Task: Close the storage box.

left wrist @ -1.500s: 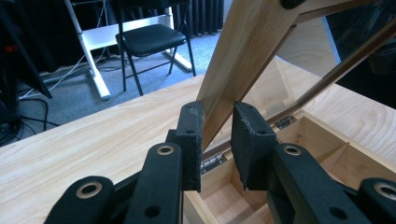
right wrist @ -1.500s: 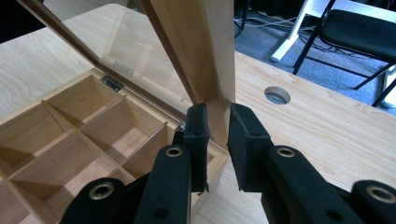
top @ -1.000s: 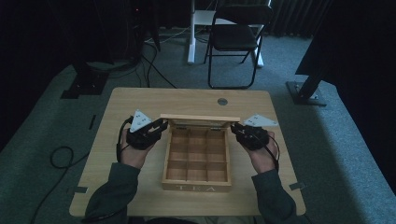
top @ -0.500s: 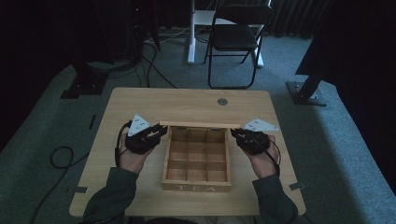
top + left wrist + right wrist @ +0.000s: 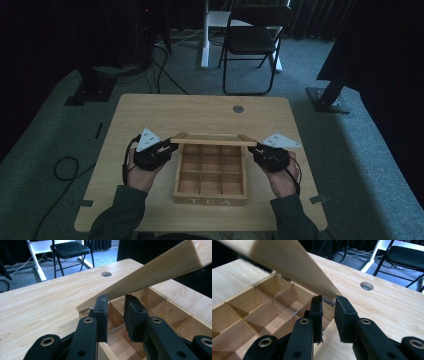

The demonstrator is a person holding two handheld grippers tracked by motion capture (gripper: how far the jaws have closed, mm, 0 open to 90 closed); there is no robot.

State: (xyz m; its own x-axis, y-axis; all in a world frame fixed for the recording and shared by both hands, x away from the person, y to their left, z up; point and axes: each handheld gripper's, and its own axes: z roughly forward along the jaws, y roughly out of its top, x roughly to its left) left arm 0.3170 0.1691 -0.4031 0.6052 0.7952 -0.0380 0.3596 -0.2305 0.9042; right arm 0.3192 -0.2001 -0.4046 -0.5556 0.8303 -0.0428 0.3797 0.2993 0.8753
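A wooden tea box (image 5: 210, 201) with empty square compartments sits on the table near the person. Its hinged lid (image 5: 212, 139) is raised at the far side and slants over the back row. My left gripper (image 5: 170, 147) is at the lid's left end and my right gripper (image 5: 256, 150) at its right end. In the left gripper view the jaws (image 5: 115, 298) stand close together, tips just under the lid (image 5: 155, 270), with nothing between them. In the right gripper view the jaws (image 5: 328, 298) stand the same way by the lid's (image 5: 287, 262) hinged corner.
The light wooden table (image 5: 200, 112) has a round cable hole (image 5: 238, 108) behind the box. A black folding chair (image 5: 250, 45) and a white stand are on the carpet beyond. Cables lie on the floor to the left.
Both grippers and the lid's raised edge have come slightly nearer the person. The box has not moved.
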